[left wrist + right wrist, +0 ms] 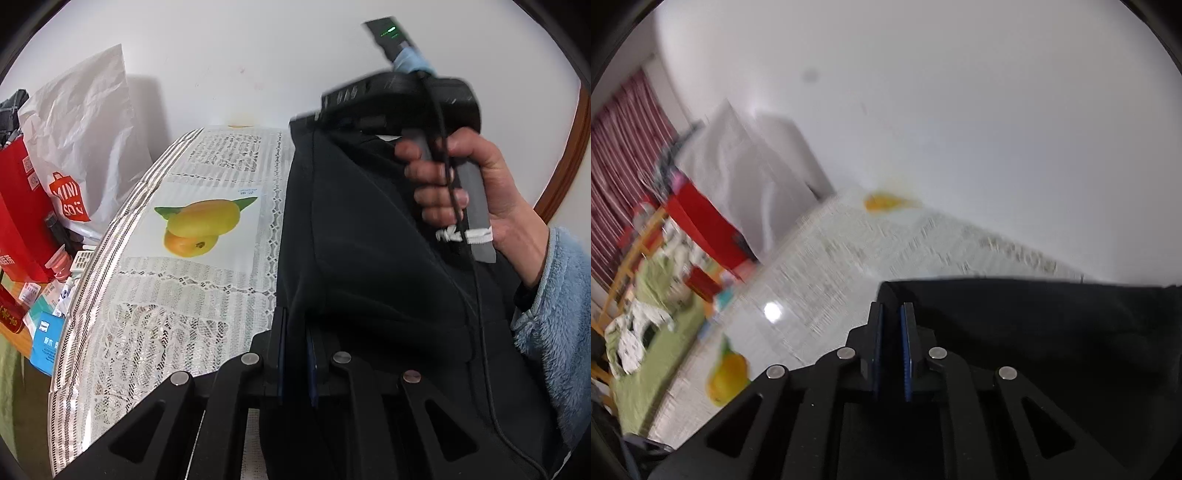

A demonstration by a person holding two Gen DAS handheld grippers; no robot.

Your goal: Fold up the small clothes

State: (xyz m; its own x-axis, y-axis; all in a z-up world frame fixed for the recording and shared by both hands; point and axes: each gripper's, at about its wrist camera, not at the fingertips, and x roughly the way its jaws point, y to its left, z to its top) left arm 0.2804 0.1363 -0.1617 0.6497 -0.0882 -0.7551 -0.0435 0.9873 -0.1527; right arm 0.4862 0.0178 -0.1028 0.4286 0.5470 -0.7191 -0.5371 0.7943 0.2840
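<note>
Left gripper (295,332): jaws closed on the near edge of the dark garment (369,240), which hangs stretched above the lace-patterned tablecloth (207,155) and runs up to the right gripper (325,110), held in a hand (461,184) with a blue fleece sleeve (554,314). In the right wrist view, the right gripper's jaws are likewise clamped on the garment's upper corner, the cloth spreading rightward from the fingertips.

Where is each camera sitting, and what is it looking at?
Left wrist: on the left gripper, looking down its fingers across the tablecloth; shows the right hand and blue sleeve.
Right wrist: on the right gripper, facing the tablecloth and white wall; no hand shows.
Shared: dark garment, pinched by both; red bag.
</note>
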